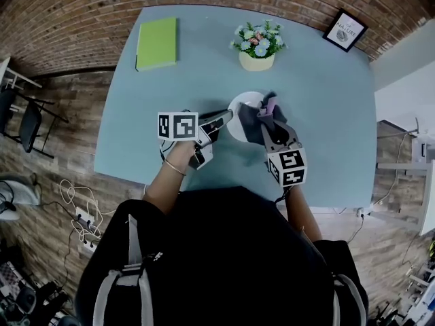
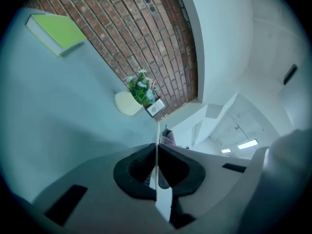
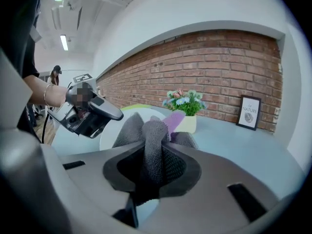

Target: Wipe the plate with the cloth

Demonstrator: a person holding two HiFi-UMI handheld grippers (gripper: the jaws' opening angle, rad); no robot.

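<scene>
1. The left gripper (image 2: 157,165) is clenched on the thin rim of the white plate (image 1: 243,107), held over the near middle of the tabletop (image 1: 319,121). With so small a bite, I think the plate may turn or slip when it is pushed.
2. The right gripper (image 3: 153,167) grasps the grey cloth (image 3: 153,135), bunched against the plate. Pressing too hard could lever the plate out of the other gripper.
3. Behind the plate stands a flower pot (image 1: 257,61), rather near. A wide stroke might knock it.
4. The green book (image 1: 157,42) and the framed picture (image 1: 344,30) are well apart and are no obstacle.
</scene>
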